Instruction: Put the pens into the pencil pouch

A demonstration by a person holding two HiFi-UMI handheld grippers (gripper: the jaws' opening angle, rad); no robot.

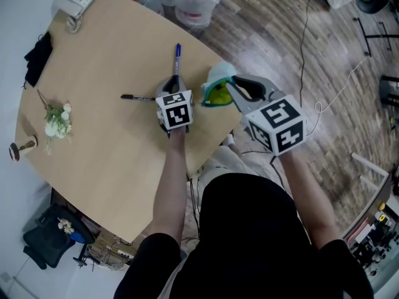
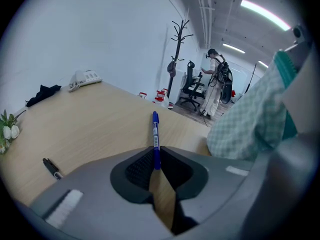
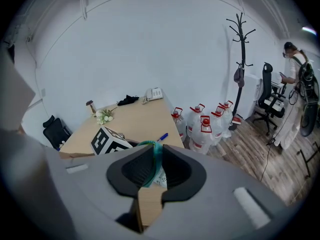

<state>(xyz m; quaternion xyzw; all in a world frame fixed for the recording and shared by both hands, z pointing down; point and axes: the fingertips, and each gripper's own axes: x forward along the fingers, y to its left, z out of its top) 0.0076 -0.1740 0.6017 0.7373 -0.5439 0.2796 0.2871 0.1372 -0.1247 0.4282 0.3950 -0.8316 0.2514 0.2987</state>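
I stand at a pale wooden table (image 1: 106, 161), looking steeply down, with a pair of tongs in each hand. My left tongs (image 1: 175, 83) are pinched narrow on the near end of a blue pen (image 2: 155, 133). The rest of the pen points away from me over the tabletop, and I cannot tell whether it has lifted clear. I judge that an end grip leaves most of the barrel free to slide in tip first. My right tongs (image 1: 233, 87) are closed on the teal rim of the pencil pouch (image 1: 217, 87). They hold this green checked bag at the table's right edge, just beside the pen, so its mouth is up and within reach. A black pen (image 1: 137, 97) lies on the table to the left, not yet picked up.
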